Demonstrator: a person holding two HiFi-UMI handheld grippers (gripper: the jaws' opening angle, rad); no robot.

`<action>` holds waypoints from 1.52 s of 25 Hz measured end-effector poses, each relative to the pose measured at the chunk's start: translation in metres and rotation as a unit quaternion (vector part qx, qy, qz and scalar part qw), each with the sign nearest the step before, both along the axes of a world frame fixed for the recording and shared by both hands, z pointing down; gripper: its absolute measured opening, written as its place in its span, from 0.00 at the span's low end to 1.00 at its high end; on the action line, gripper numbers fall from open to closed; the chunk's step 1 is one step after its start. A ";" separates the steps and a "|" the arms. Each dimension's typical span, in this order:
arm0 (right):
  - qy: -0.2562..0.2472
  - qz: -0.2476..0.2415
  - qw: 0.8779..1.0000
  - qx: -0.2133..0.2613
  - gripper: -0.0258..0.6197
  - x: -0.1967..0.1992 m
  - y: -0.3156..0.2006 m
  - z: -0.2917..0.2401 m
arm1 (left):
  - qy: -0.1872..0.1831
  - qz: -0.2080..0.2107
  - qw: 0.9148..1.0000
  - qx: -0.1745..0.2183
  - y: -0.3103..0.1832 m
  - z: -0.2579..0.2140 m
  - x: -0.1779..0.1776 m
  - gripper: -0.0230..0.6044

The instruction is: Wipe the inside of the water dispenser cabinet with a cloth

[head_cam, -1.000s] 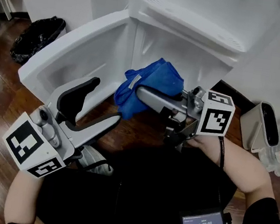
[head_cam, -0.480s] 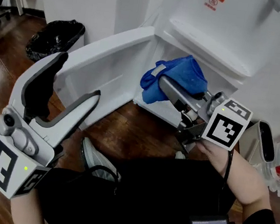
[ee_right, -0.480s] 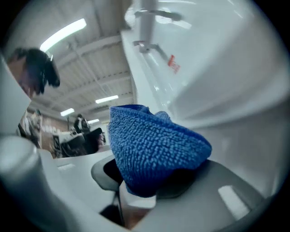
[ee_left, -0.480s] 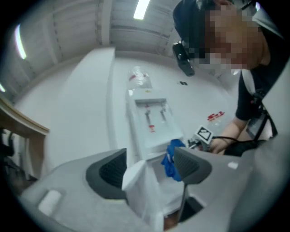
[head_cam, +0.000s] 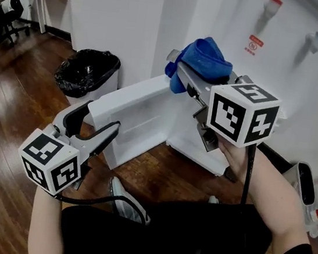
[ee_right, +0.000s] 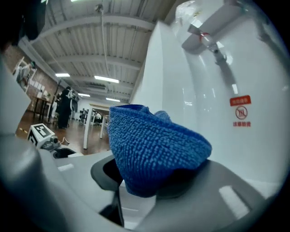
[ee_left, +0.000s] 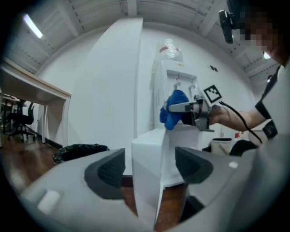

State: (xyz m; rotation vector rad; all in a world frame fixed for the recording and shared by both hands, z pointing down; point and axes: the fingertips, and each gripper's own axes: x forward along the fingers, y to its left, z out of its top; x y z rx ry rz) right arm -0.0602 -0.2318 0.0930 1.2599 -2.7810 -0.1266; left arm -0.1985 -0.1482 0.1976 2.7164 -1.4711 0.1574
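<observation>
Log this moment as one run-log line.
left tool: jaws just opening, cabinet door edge between them, not gripped | right tool: shut on blue cloth, at dispenser front

We've got a dark wood plank floor (head_cam: 15, 103) here. The white water dispenser (head_cam: 283, 76) stands on it, with its cabinet door (head_cam: 137, 112) swung open low over the boards. Left of the dispenser sits a bin with a black bag (head_cam: 87, 72), and right of it a small white container (head_cam: 305, 185). In front of it is one shoe (head_cam: 128, 200).

Blue cloth (head_cam: 207, 57), white cabinet door (head_cam: 137, 112), black bag (head_cam: 88, 69)
</observation>
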 end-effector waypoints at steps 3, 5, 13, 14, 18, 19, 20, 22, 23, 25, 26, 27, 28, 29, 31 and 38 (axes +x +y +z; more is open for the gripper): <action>0.050 0.028 0.998 0.008 0.29 -0.006 -0.017 0.008 | -0.004 0.030 0.999 0.028 0.010 0.008 0.010 0.57; 0.065 0.027 0.998 0.001 0.29 -0.012 -0.026 0.015 | -0.012 0.050 0.997 0.055 0.018 0.007 0.016 0.56; 0.068 -0.163 0.983 -0.043 0.28 -0.112 0.069 0.022 | -0.044 0.084 0.991 0.098 0.030 0.014 0.019 0.56; 0.064 -0.188 0.979 -0.049 0.28 -0.123 0.085 0.022 | -0.046 0.084 0.991 0.097 0.030 0.015 0.018 0.56; 0.035 -0.265 0.960 -0.082 0.28 -0.152 0.128 0.022 | -0.055 0.080 0.991 0.087 0.031 0.021 0.016 0.56; 0.032 -0.273 0.959 -0.076 0.28 -0.154 0.132 0.022 | -0.058 0.079 0.992 0.083 0.031 0.023 0.015 0.56; 0.030 -0.274 0.959 -0.062 0.28 -0.152 0.131 0.021 | -0.061 0.077 0.992 0.079 0.031 0.025 0.015 0.56; 0.028 -0.245 0.969 -0.022 0.28 -0.131 0.116 0.016 | -0.068 0.075 0.992 0.072 0.028 0.030 0.016 0.55; 0.026 -0.211 0.977 0.000 0.28 -0.113 0.101 0.014 | -0.072 0.075 0.992 0.067 0.027 0.033 0.017 0.55; 0.022 -0.120 0.992 0.031 0.28 -0.065 0.065 0.014 | -0.080 0.075 0.992 0.055 0.025 0.040 0.017 0.55; 0.019 -0.079 0.996 0.033 0.28 -0.041 0.049 0.019 | -0.084 0.074 0.993 0.048 0.024 0.043 0.016 0.54; 0.014 -0.050 0.998 0.022 0.28 -0.019 0.036 0.028 | -0.086 0.073 0.993 0.043 0.024 0.046 0.016 0.54; 0.009 -0.034 0.999 0.000 0.28 -0.002 0.028 0.041 | -0.088 0.072 0.993 0.038 0.023 0.048 0.015 0.54; 0.006 -0.031 0.999 -0.028 0.28 0.011 0.024 0.056 | -0.090 0.072 0.993 0.034 0.022 0.050 0.015 0.54; 0.012 -0.042 0.995 -0.089 0.28 0.024 0.023 0.090 | -0.094 0.073 0.993 0.026 0.021 0.054 0.015 0.53; 0.050 -0.089 0.983 -0.155 0.28 -0.011 0.009 0.126 | -0.101 0.067 0.992 0.013 0.021 0.060 0.017 0.53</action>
